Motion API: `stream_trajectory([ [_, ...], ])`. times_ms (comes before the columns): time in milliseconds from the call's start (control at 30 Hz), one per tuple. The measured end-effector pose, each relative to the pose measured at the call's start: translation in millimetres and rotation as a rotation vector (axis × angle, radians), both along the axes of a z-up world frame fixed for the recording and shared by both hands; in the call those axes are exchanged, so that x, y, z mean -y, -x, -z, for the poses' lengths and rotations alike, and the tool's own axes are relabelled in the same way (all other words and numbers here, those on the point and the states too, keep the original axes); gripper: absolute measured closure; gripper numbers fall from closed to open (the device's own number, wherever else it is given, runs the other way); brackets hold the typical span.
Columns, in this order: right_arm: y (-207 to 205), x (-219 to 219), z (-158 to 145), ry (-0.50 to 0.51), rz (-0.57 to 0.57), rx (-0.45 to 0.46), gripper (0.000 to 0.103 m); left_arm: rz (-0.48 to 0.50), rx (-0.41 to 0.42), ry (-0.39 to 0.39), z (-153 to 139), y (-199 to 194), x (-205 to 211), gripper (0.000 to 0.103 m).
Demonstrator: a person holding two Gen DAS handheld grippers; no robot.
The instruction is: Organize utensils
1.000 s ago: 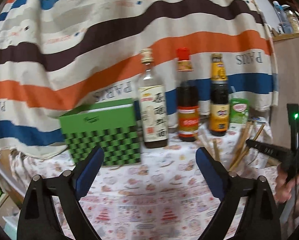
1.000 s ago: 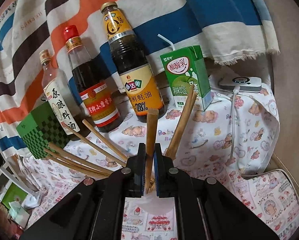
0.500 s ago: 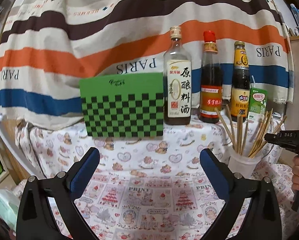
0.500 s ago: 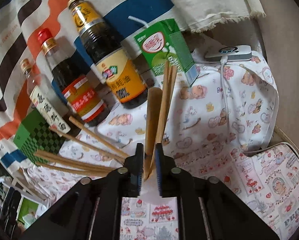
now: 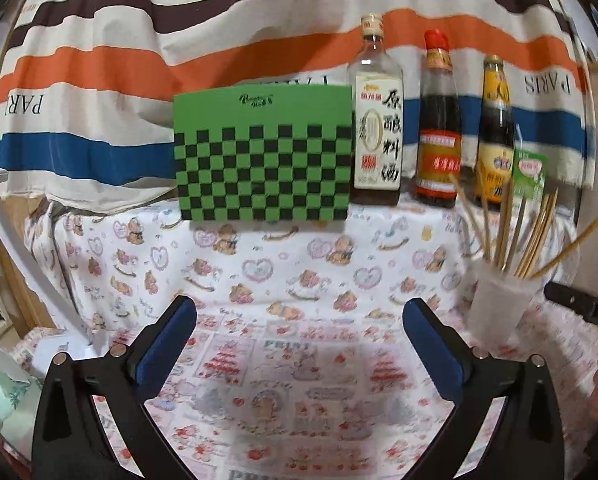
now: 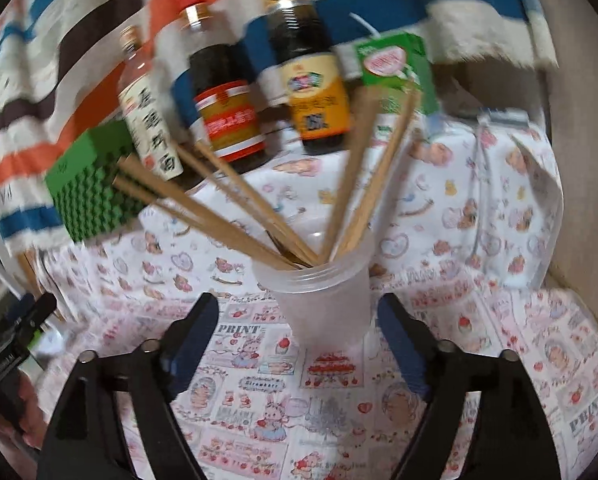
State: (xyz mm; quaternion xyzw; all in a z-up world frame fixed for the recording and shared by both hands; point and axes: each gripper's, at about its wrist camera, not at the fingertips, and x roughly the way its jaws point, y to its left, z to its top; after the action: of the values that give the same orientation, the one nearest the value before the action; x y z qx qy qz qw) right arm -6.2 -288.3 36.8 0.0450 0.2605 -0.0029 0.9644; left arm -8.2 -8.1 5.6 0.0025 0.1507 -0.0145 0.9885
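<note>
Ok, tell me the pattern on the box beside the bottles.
The box has a green and black checkerboard, with a plain green band on top; clearest in the left wrist view.

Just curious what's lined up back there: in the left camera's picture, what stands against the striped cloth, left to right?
Green-and-black checkered box → clear bottle with white label → dark red-capped bottle → dark yellow-labelled bottle → green drink carton.

Left tool hangs with jaws opening wide, nothing between them. Right tool has jaws opening, pads clear of anything.
</note>
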Motion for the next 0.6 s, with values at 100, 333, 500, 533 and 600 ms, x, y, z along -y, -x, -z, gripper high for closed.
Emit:
stream_trajectory([
  [100, -1, -14, 6, 0.062, -0.009, 0.01, 0.018, -0.016, -0.004, 0.009, 7, 0, -5, 0.001],
  [333, 3, -33, 9, 0.127, -0.039, 0.039, 0.016, -0.053, -0.01, 0.044, 17, -2, -9, 0.001],
  [500, -3, -39, 11, 0.173, -0.018, 0.009, 0.014, -0.082, -0.013, 0.053, 19, -3, -11, 0.001],
  [533, -4, -39, 12, 0.179, -0.015, 0.001, 0.014, -0.084, -0.009, 0.048, 19, -3, -11, 0.001],
  [600, -9, -39, 14, 0.184, -0.014, -0.024, 0.014, -0.092, 0.003, 0.024, 18, 0, -7, 0.001],
])
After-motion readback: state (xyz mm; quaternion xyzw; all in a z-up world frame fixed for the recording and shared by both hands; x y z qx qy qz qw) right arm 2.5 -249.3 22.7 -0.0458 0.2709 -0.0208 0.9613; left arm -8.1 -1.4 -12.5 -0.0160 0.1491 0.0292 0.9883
